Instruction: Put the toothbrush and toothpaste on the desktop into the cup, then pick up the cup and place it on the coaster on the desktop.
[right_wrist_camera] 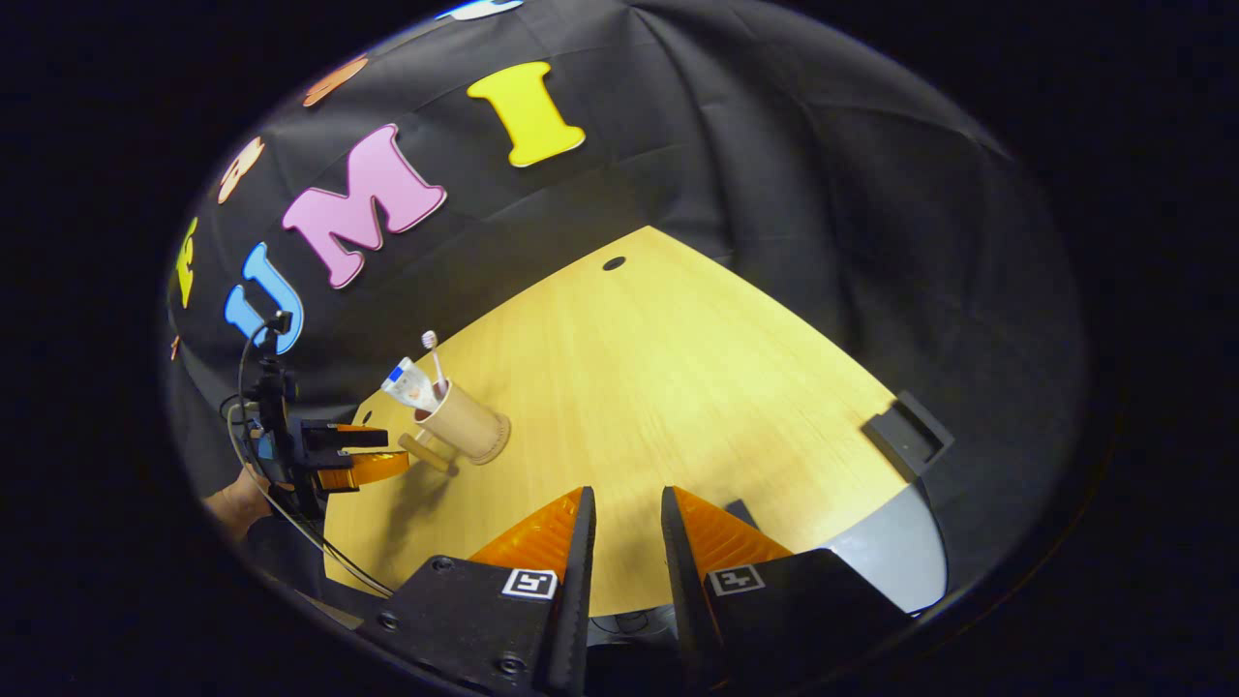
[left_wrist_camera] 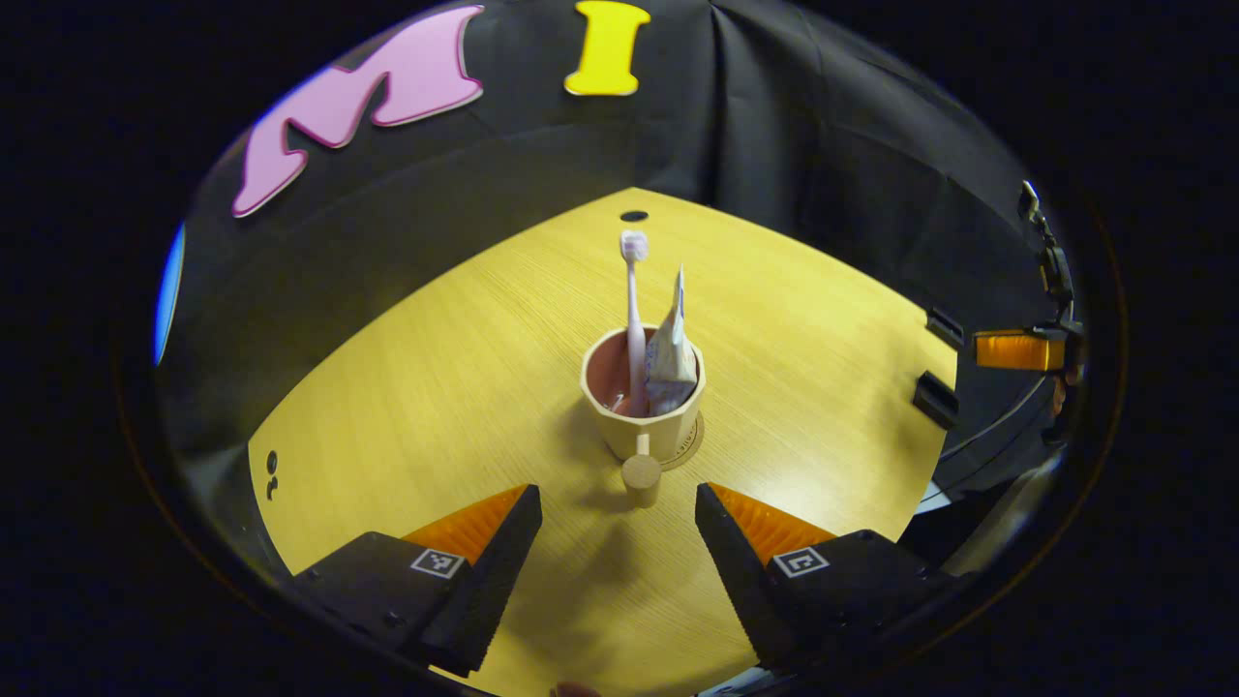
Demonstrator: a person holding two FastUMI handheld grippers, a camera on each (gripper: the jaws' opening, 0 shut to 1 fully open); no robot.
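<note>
The table (left_wrist_camera: pixel 465 387) is bare yellow wood, with a small dark hole (left_wrist_camera: pixel 634 216) near its far edge and two dark clips (left_wrist_camera: pixel 937 399) on its right rim in the left gripper view. The right gripper view adds a grey ledge (right_wrist_camera: pixel 895 557) past the table's near corner and a dark bracket (right_wrist_camera: pixel 908 433) on the rim.

The left tongs (left_wrist_camera: pixel 618 528) stand wide apart, holding nothing, just short of the cup's (left_wrist_camera: pixel 647 416) handle (left_wrist_camera: pixel 641 479), which points toward them. The right gripper view catches these tongs (right_wrist_camera: pixel 363 453) from the side, with cables and a hand (right_wrist_camera: pixel 232 508) behind. The right tongs (right_wrist_camera: pixel 627 542) are nearly together, a narrow gap between them, empty, well apart from the cup (right_wrist_camera: pixel 467 424).

The cup sits on the coaster (left_wrist_camera: pixel 689 447), whose rim peeks out at its base. The toothpaste (left_wrist_camera: pixel 671 358) leans inside the cup, crimped end up; the right gripper view shows its printed side (right_wrist_camera: pixel 408 385). The toothbrush (left_wrist_camera: pixel 634 310) stands upright beside it, bristles on top.
</note>
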